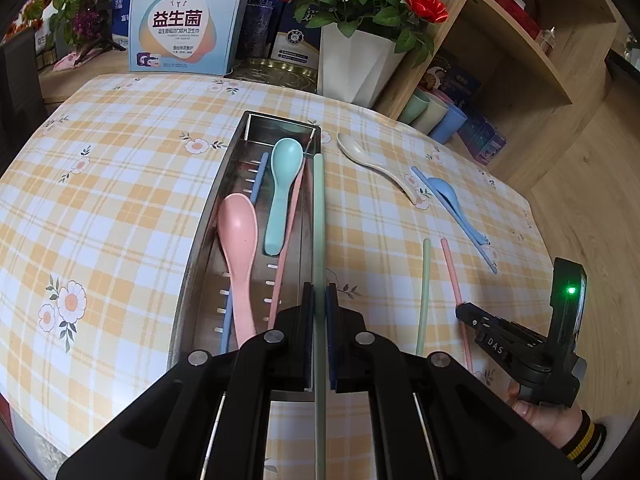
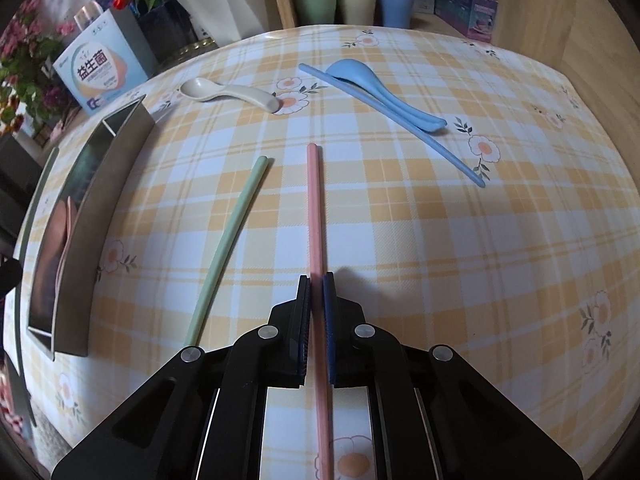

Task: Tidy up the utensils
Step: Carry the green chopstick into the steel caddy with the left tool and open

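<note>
My left gripper is shut on a green chopstick, which runs along the right rim of the steel tray. In the tray lie a pink spoon, a teal spoon, a blue chopstick and a pink one. My right gripper is shut on a pink chopstick that lies on the checked tablecloth; the left wrist view shows this gripper low at the right. A second green chopstick lies just left of the pink one. Farther off are a beige spoon, a blue spoon and a blue chopstick.
Three cups stand on a low shelf beyond the table's far edge. A white flower pot and a printed box stand behind the tray. A wooden shelf unit rises at the right. A hand with a striped cuff holds the right gripper.
</note>
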`<state>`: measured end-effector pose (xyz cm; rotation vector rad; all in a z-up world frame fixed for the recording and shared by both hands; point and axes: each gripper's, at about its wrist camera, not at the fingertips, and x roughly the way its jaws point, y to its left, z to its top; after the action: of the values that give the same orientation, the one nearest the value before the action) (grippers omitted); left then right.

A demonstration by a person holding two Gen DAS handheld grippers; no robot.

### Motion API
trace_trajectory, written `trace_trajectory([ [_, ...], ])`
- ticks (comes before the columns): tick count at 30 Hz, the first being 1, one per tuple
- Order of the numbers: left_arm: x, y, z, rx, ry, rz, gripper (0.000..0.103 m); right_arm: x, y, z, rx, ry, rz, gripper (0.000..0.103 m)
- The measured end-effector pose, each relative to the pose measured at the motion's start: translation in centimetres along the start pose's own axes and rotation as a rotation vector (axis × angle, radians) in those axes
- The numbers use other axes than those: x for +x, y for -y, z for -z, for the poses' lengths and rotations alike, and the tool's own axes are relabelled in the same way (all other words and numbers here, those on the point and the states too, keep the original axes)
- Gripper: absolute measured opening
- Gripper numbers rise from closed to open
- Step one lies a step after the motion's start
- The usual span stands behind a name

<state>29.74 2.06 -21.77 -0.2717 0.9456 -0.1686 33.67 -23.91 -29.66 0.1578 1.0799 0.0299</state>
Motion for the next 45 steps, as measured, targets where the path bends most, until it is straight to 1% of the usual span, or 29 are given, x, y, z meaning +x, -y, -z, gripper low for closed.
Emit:
trace_trajectory([
  [5,0.0,-0.2,0.1,-0.004,-0.004,-0.001,0.006,0.0,0.4,0.0,0.025,0.002,-0.032,0.006],
  [9,-0.1,-0.2,0.0,-0.003,-0.003,-0.003,0.006,0.0,1.4,0.0,0.088,0.000,-0.089,0.006],
  [10,-0.1,-0.2,0.0,-0.002,-0.003,-0.004,0.006,-0.1,1.5,0.0,0.096,0.000,-0.091,0.006],
  [22,-0.3,-0.7,-0.3,-0.005,-0.002,-0.011,0.006,-2.3,0.8,-0.6,0.091,0.065,-0.149,0.006],
  [28,-1.0,-1.8,-1.1,-0.022,0.013,-0.016,0.006,-3.6,0.7,-0.9,0.102,0.094,-0.178,0.006],
  [32,-1.3,-2.6,-2.0,-0.037,0.017,-0.007,0.006,-4.2,0.7,-1.1,0.108,0.106,-0.190,0.006],
  [34,-1.3,-2.9,-2.6,-0.040,0.012,0.008,0.006,-4.4,0.7,-1.2,0.109,0.112,-0.192,0.006],
  [38,-0.6,-2.9,-3.7,-0.014,-0.014,0.032,0.006,-4.8,0.8,-1.4,0.118,0.123,-0.199,0.006],
  [41,0.8,-2.9,-4.6,-0.006,-0.044,0.053,0.006,-5.1,1.0,-1.5,0.128,0.132,-0.201,0.006],
  [45,3.8,-2.9,-6.2,-0.005,-0.106,0.078,0.006,-5.3,1.3,-1.6,0.138,0.137,-0.198,0.006],
])
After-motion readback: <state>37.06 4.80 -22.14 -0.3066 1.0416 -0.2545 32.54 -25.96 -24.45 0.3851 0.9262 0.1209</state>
